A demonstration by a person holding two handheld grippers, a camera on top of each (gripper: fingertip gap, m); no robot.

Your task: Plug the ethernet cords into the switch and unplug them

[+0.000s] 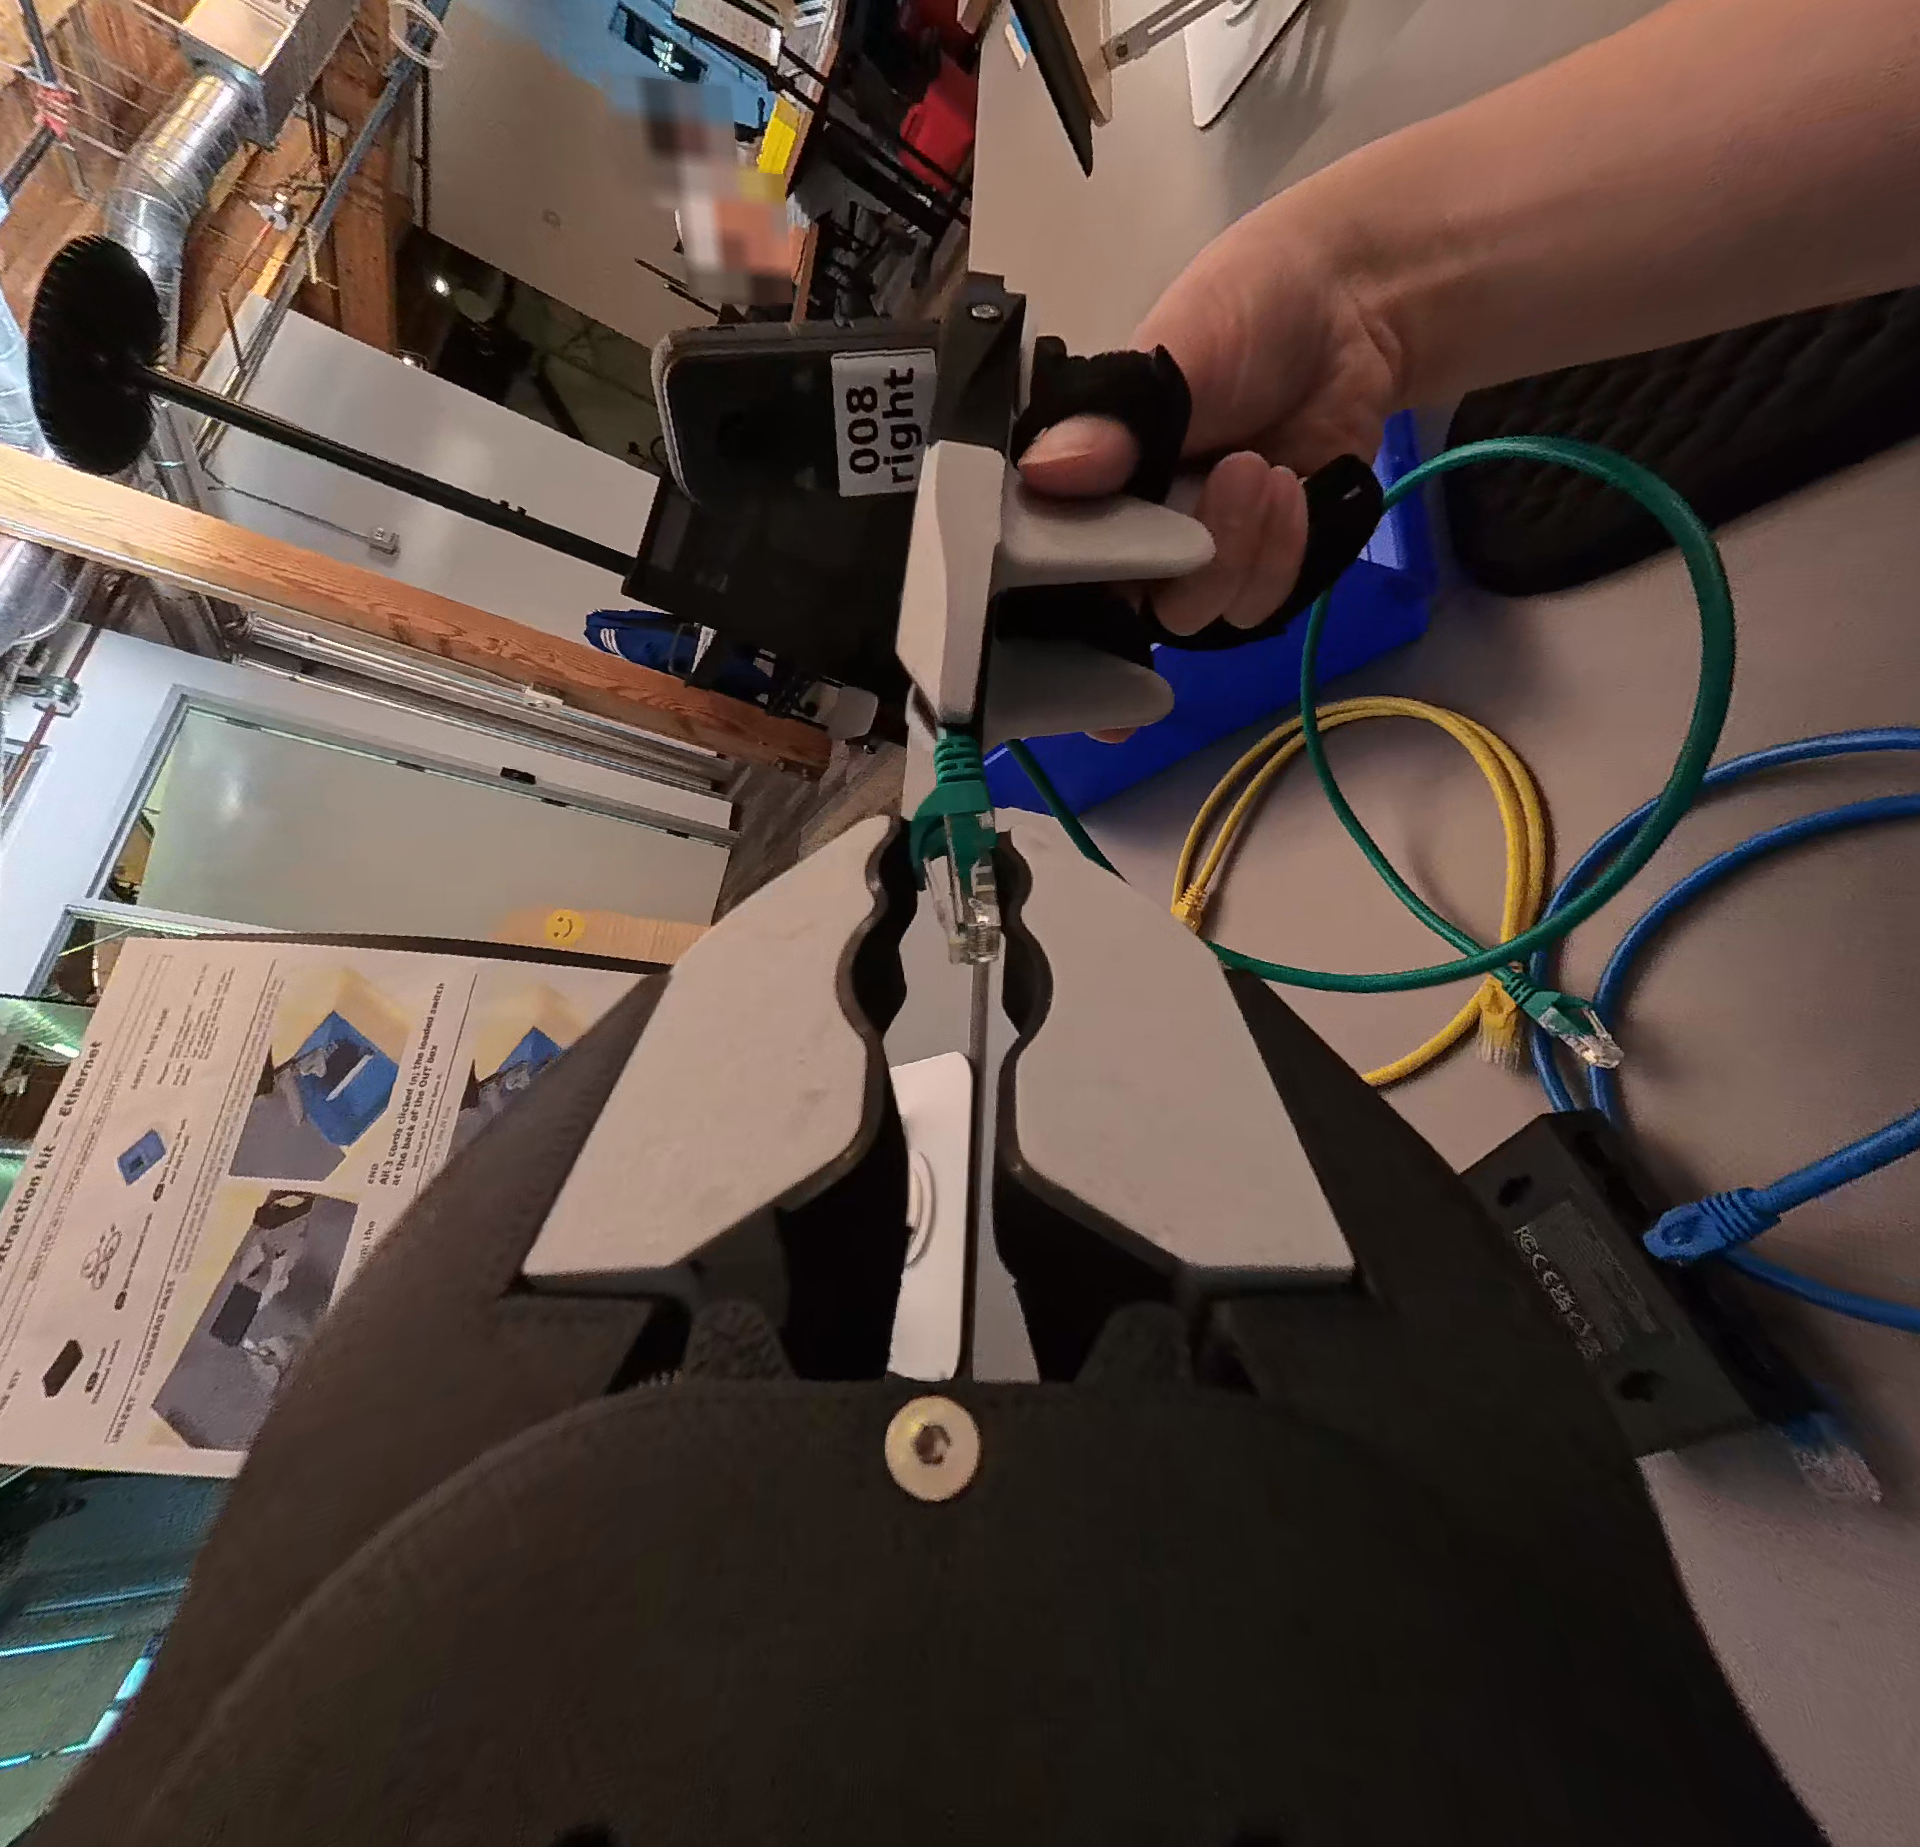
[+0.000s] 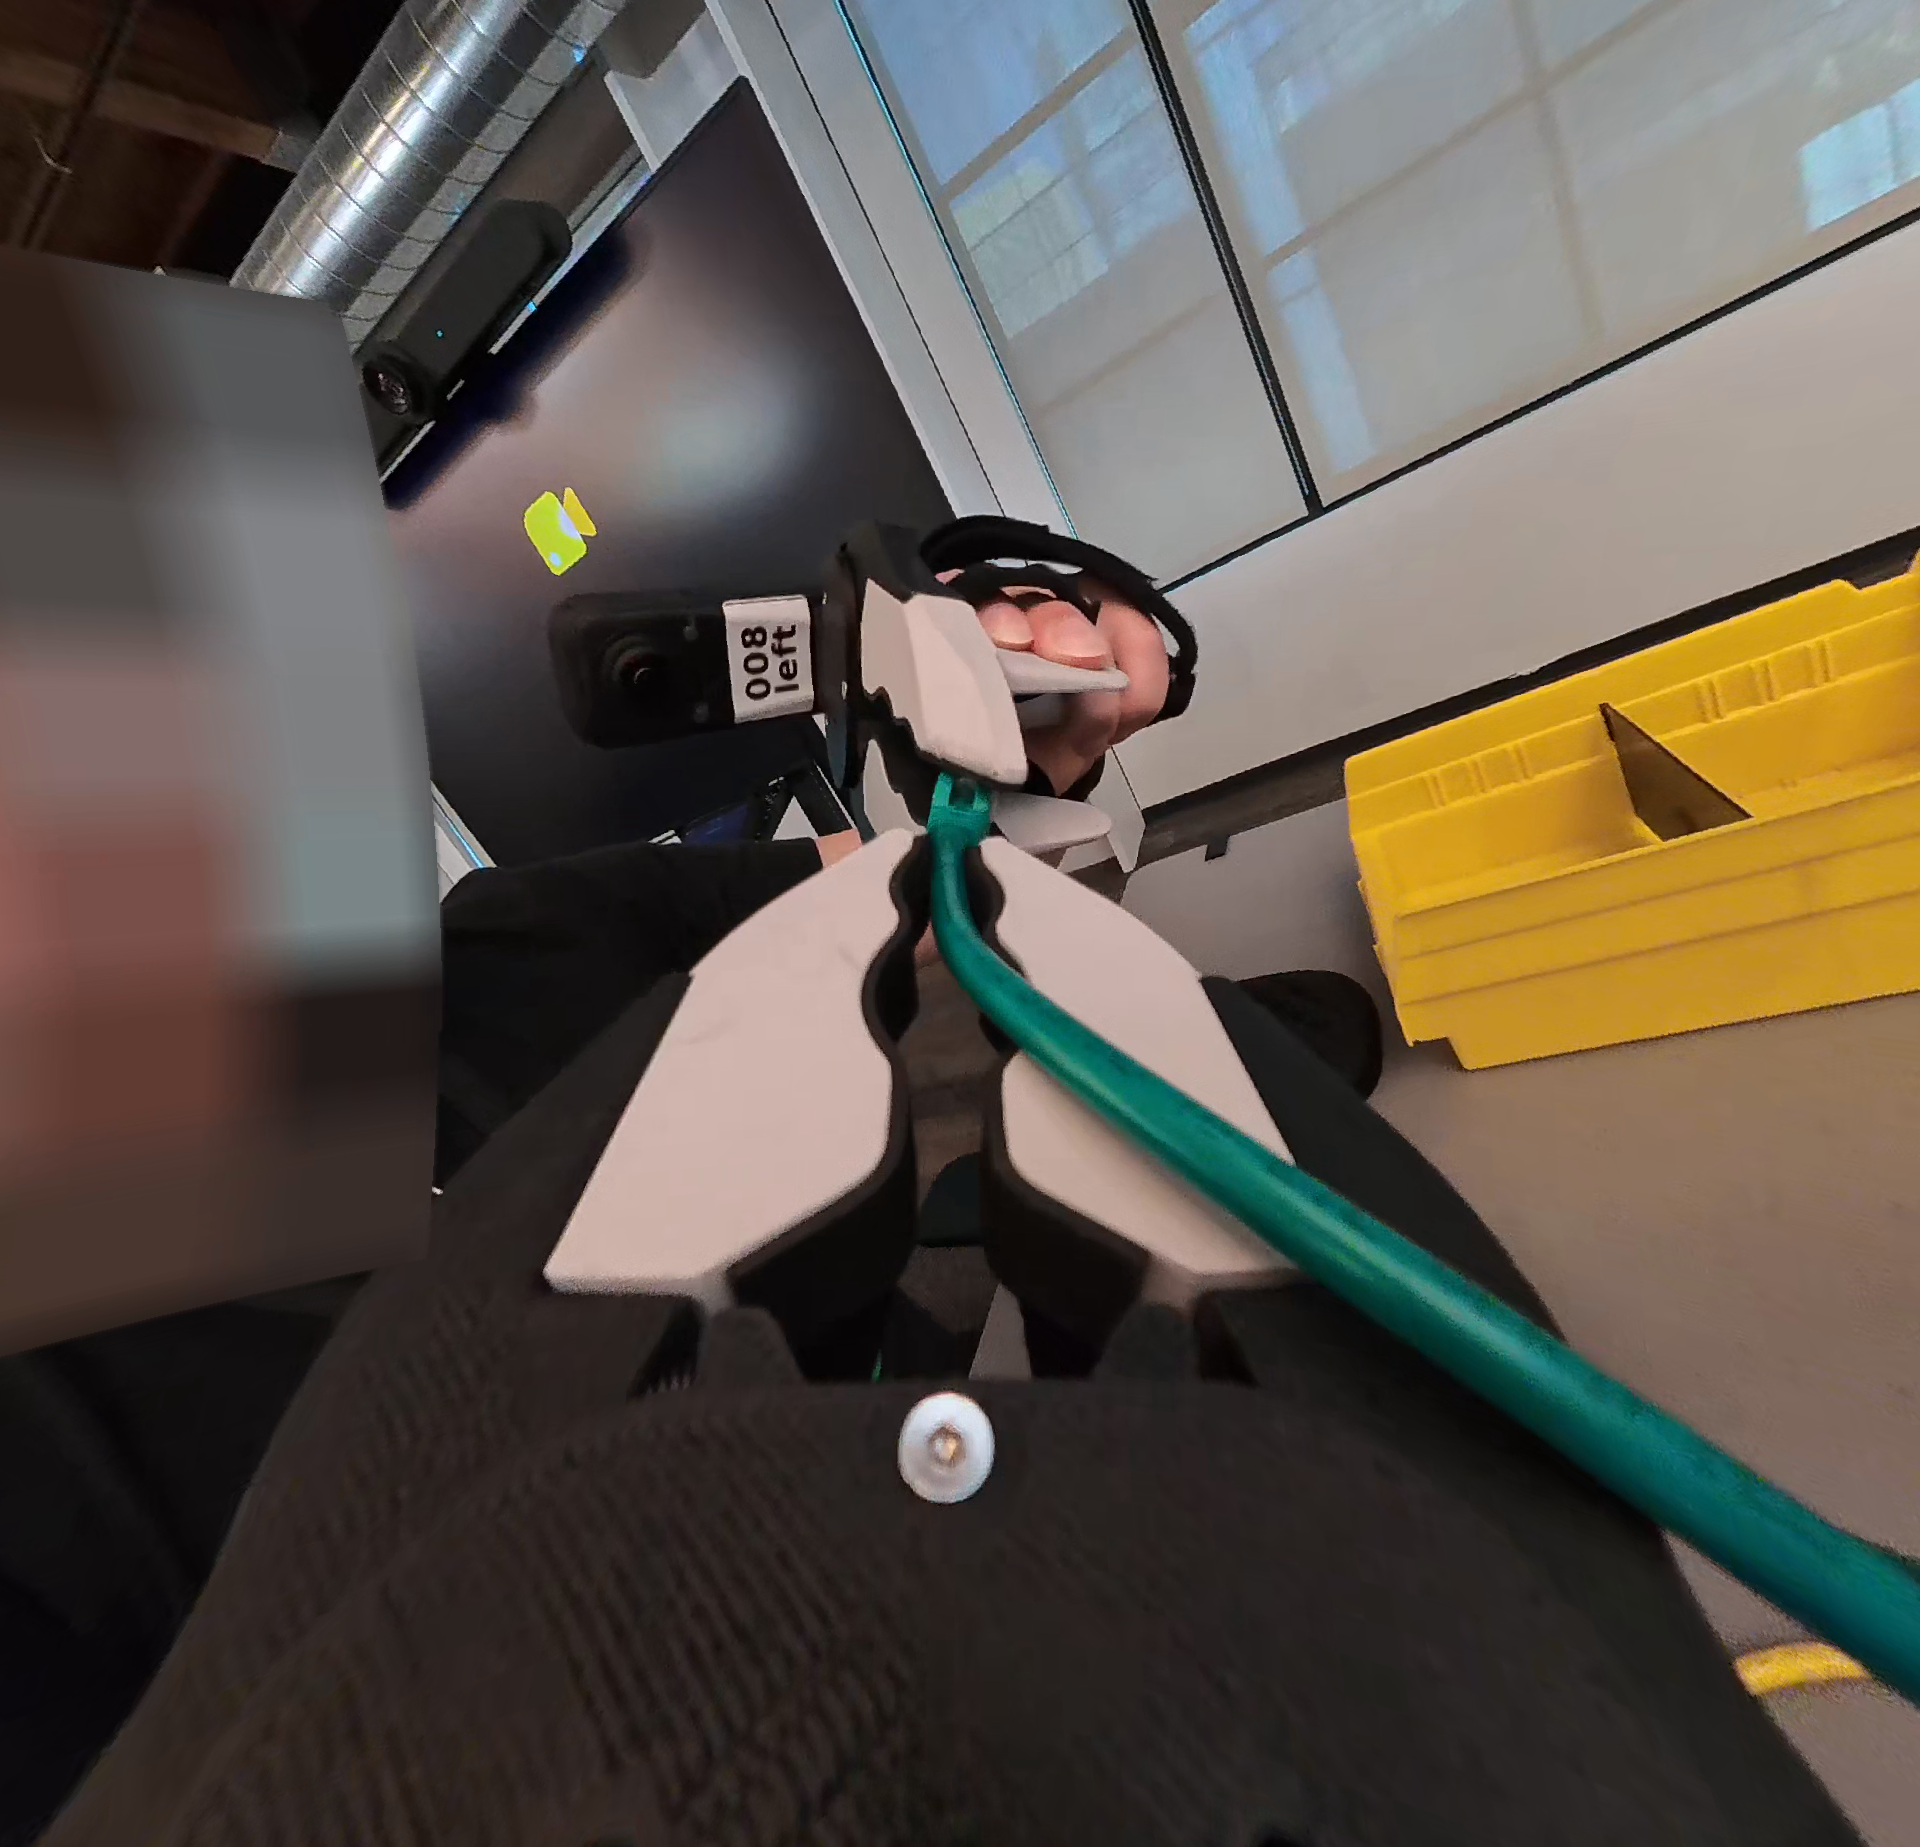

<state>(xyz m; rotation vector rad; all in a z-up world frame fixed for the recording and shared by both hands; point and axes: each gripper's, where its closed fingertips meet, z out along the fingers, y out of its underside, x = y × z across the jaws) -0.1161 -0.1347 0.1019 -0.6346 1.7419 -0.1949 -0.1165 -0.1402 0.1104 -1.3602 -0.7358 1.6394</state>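
Left gripper: pale grey fingers over a black ribbed body. Right gripper: the same grey and black, with a white label in black print. Green cord: solid green with a clear plug. Yellow cord: plain yellow, at centre right. Blue cord: plain blue, far right. Switch: black, near right. Bin: bright blue, beyond the cords. Second bin: yellow with a dark divider. Table: flat grey. Instruction sheet: white with blue and yellow pictures, near left.
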